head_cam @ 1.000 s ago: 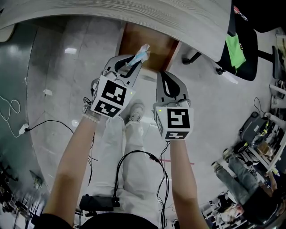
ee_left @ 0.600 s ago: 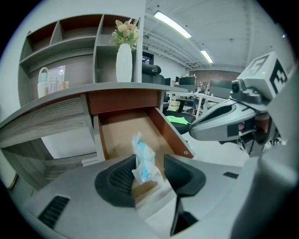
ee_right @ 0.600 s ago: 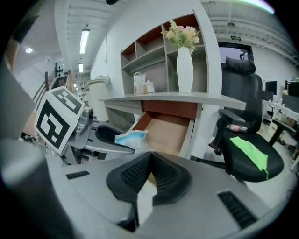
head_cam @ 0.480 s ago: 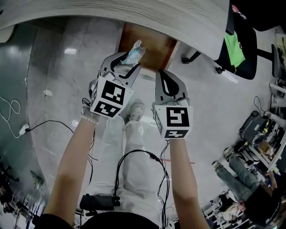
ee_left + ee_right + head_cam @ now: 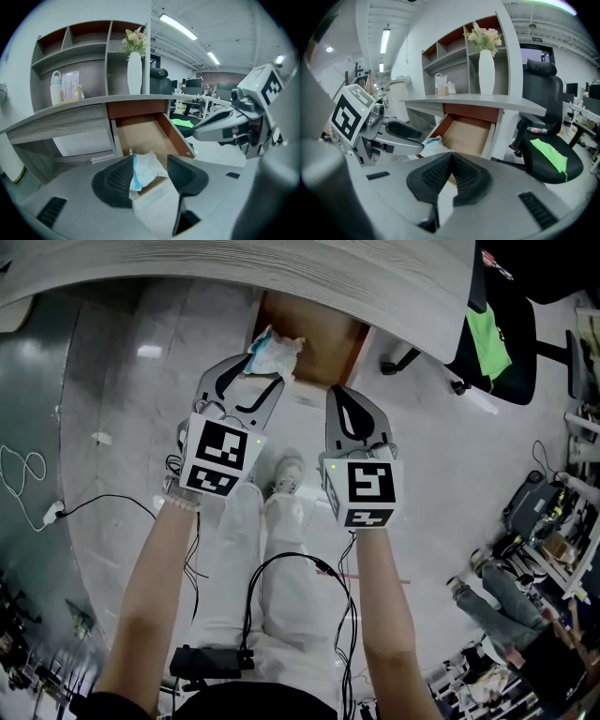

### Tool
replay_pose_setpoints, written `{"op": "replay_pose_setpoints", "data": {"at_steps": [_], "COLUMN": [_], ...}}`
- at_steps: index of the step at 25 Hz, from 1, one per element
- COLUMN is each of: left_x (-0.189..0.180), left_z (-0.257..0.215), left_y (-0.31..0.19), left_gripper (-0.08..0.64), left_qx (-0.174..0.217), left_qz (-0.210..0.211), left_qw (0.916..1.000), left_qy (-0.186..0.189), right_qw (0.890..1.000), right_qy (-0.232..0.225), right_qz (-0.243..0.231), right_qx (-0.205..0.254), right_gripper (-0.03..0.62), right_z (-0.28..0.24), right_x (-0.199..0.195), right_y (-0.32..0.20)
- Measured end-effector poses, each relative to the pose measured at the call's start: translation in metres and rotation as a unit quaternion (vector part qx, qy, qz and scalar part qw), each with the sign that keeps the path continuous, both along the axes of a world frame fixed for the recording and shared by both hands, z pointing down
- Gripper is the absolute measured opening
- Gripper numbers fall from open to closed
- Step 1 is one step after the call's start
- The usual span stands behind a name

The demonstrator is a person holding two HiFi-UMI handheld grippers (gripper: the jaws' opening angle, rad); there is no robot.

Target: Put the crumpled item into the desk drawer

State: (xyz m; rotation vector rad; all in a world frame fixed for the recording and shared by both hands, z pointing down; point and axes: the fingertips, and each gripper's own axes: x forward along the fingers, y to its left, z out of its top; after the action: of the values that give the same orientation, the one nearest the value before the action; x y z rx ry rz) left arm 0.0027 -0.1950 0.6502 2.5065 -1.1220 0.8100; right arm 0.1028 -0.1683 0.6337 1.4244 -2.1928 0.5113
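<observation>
The crumpled white-and-blue item [image 5: 274, 351] sits between the jaws of my left gripper [image 5: 255, 371], over the front edge of the open wooden drawer [image 5: 323, 334]. In the left gripper view the item [image 5: 145, 169] leans on the left pad while the right pad stands clear of it. These jaws have just been opening, and the left gripper [image 5: 150, 173] is open. My right gripper [image 5: 349, 395] hovers beside it, shut with nothing in it, and its own view has its tips [image 5: 451, 161] before the drawer [image 5: 468, 133] and the item [image 5: 432, 143] at the left.
The grey desk top [image 5: 281, 268] overhangs the drawer. A black office chair [image 5: 497, 343] with a green cloth stands to the right. Cables [image 5: 28, 474] lie on the floor at left. A white vase with flowers [image 5: 134, 70] stands on the desk shelf.
The left jaws have spread apart and no longer pinch the crumpled item, which has puffed out wider. The left gripper has drifted slightly left. The right gripper has kept still.
</observation>
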Motion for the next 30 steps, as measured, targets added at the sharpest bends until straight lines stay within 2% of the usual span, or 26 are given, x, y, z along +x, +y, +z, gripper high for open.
{"op": "replay_pose_setpoints", "data": {"at_steps": [2, 9, 11, 30], "left_x": [-0.001, -0.002, -0.001, 0.0], "left_z": [-0.002, -0.02, -0.028, -0.148], "left_y": [0.003, 0.012, 0.017, 0.067], "left_gripper": [0.217, 0.041, 0.017, 0.012], "left_qx": [-0.001, 0.004, 0.004, 0.007], "left_qz": [-0.002, -0.015, -0.014, 0.004], "left_qw": [1.0, 0.9997, 0.9997, 0.9989], "left_qy": [0.003, 0.018, 0.021, 0.046], "right_qw": [1.0, 1.0, 1.0, 0.999], "right_qy": [0.0, 0.001, 0.0, -0.013], "right_qz": [0.001, 0.004, 0.006, 0.026], "right_qx": [0.0, 0.003, 0.003, 0.035], "right_gripper": [0.003, 0.003, 0.003, 0.003], "right_z": [-0.002, -0.014, -0.021, -0.138], "right_x": [-0.001, -0.001, -0.001, 0.002], "right_y": [0.0, 0.006, 0.009, 0.05]}}
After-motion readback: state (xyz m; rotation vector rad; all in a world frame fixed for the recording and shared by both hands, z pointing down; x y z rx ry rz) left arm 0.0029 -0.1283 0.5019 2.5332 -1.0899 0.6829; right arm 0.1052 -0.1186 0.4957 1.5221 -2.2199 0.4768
